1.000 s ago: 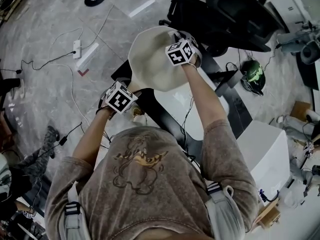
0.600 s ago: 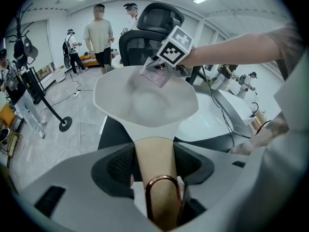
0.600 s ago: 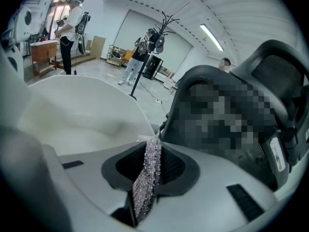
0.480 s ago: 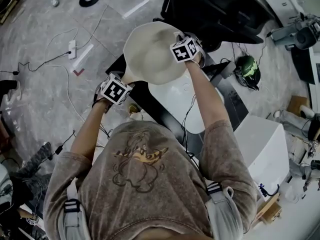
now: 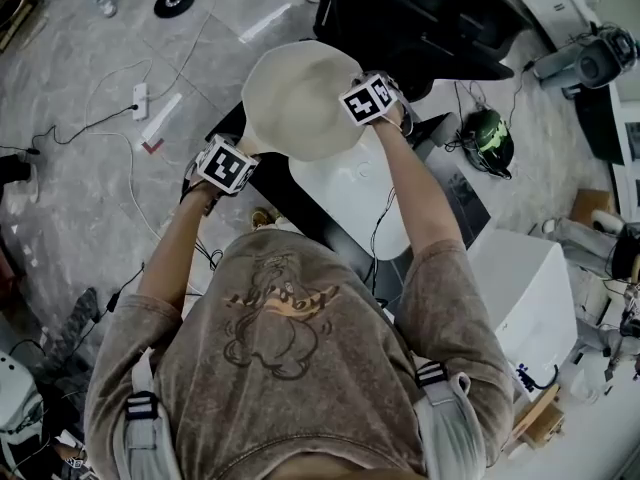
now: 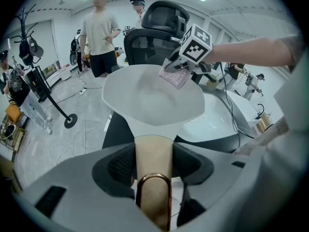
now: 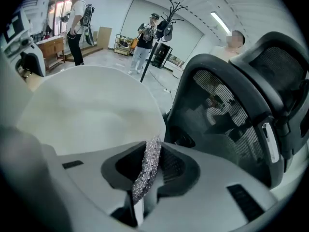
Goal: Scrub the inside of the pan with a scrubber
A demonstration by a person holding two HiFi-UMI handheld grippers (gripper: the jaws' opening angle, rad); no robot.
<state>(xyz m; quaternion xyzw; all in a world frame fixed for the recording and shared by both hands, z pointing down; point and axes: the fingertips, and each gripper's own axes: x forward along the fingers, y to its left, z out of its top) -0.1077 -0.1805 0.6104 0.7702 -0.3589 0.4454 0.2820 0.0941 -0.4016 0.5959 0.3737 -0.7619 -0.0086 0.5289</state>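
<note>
- The pan (image 5: 298, 100) is held in the air, partly over the white tabletop (image 5: 352, 193) and partly over the floor, with its pale inside facing up.
- The left gripper (image 6: 153, 159) has its jaws closed on the pan's wooden handle (image 6: 153, 151), with the pads pressing on both sides just ahead of the copper ring (image 6: 153, 190) at its end.
- The right gripper (image 7: 146, 172) has its jaws nearly together, pinching the scrubber (image 7: 148, 161), a thin glittery pad held edge-on.
- The scrubber sits at the pan's far rim, by the inner wall. I cannot tell whether it is pressing on it.
- Handling, pan:
  - It looks rigid and fairly heavy, with most of its weight well out from the grip, so it will likely try to dip or twist.
  - The handle is the right hold, and closer to the bowl would be steadier.
  - The smooth inside probably lets the scrubber slide easily.
- Handling, scrubber: it looks light, soft and floppy, so it will likely fold under pressure. A deep pinch near its middle suits it.
- No brand, label or writing can be read. Only the square markers on the grippers' cubes show.
</note>
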